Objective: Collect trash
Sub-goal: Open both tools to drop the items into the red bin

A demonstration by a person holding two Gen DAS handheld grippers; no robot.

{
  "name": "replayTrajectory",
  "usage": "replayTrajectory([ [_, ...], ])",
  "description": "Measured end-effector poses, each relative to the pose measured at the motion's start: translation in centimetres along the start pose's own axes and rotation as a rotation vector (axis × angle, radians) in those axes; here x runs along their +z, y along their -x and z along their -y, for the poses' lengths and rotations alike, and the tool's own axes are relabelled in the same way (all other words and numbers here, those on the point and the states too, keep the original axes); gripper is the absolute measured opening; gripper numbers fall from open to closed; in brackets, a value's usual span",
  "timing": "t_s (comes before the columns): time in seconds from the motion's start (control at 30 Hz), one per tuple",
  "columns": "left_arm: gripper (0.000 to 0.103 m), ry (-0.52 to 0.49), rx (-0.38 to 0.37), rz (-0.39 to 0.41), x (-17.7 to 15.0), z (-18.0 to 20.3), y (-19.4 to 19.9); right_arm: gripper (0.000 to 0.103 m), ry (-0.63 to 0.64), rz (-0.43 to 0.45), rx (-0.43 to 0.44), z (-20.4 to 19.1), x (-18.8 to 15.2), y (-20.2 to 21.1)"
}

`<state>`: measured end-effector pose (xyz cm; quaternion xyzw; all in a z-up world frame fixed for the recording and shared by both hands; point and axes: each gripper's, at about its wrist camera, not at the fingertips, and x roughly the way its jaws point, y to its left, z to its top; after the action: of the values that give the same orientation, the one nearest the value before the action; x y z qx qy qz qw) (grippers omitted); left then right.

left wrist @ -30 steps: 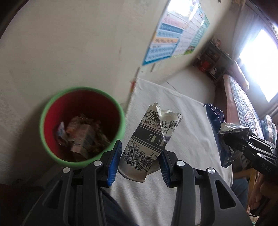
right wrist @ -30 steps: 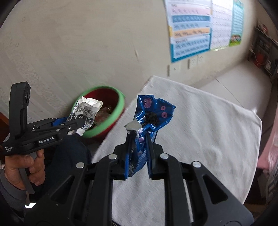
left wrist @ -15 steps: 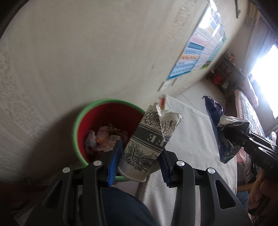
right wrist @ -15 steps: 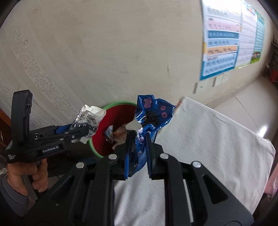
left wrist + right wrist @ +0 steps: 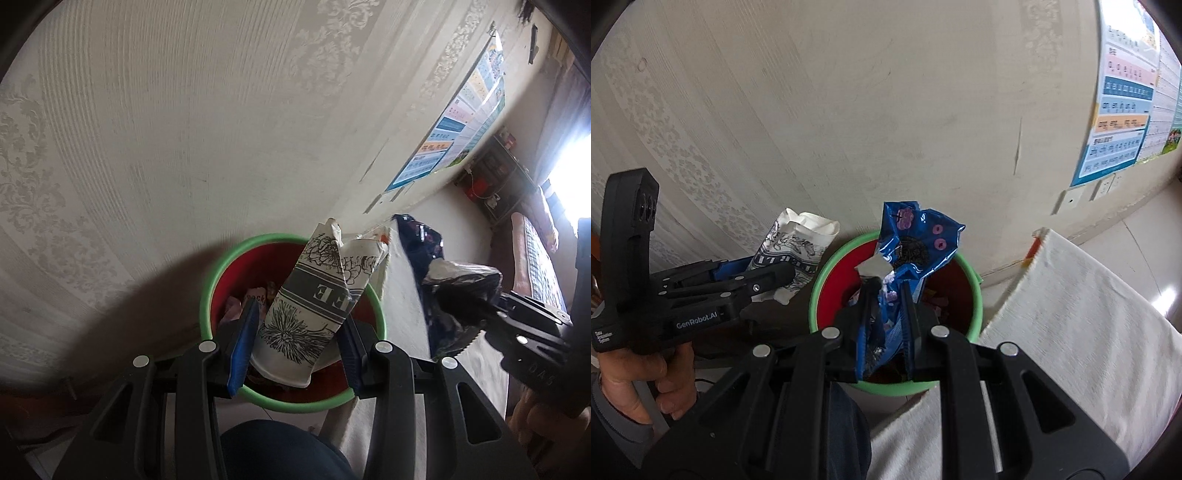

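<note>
My left gripper (image 5: 297,332) is shut on a crushed white paper coffee cup (image 5: 314,302) with black flower print, held above the red bin with a green rim (image 5: 210,291). The bin holds several wrappers. My right gripper (image 5: 884,295) is shut on a blue snack wrapper (image 5: 916,243) and holds it over the same bin (image 5: 975,295). The left gripper (image 5: 768,275) with the cup (image 5: 796,240) shows at the left of the right wrist view, beside the bin's left edge. The right gripper (image 5: 476,306) with the wrapper (image 5: 424,243) shows at the right of the left wrist view.
The bin stands on the floor against a patterned cream wall (image 5: 184,129). A table with a white cloth (image 5: 1071,332) is right of the bin. Posters (image 5: 1123,96) hang on the wall. A dark-trousered knee (image 5: 277,454) is below the grippers.
Both grippers have swung left from above the white cloth toward the bin, still holding the cup and the wrapper. The bin now lies directly under both.
</note>
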<state>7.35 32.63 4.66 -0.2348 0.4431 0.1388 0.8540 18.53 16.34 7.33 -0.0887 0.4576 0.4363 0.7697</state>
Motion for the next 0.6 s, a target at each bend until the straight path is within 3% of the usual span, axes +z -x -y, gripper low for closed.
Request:
replayTrajectory([
  [0.4, 0.040, 0.009, -0.011, -0.063, 0.9, -0.6, -3.6, 0.017, -0.002, -0.109, -0.051, 0.9, -0.9, -5.7],
  [0.43, 0.045, 0.012, -0.010, -0.068, 1.0, -0.7, -3.7, 0.025, -0.001, -0.119, -0.052, 1.0, -1.1, -6.0],
  [0.5, 0.061, 0.022, -0.009, -0.058, 1.1, -0.9, -3.7, 0.056, -0.001, -0.116, -0.064, 1.0, -1.3, -6.1],
  [0.53, 0.068, 0.032, -0.012, -0.048, 1.2, -1.1, -3.5, 0.058, -0.001, -0.112, -0.071, 1.0, -1.3, -6.1],
  [0.6, 0.074, 0.046, -0.018, -0.041, 1.2, -1.4, -3.3, 0.063, -0.003, -0.107, -0.074, 0.9, -1.3, -5.9],
])
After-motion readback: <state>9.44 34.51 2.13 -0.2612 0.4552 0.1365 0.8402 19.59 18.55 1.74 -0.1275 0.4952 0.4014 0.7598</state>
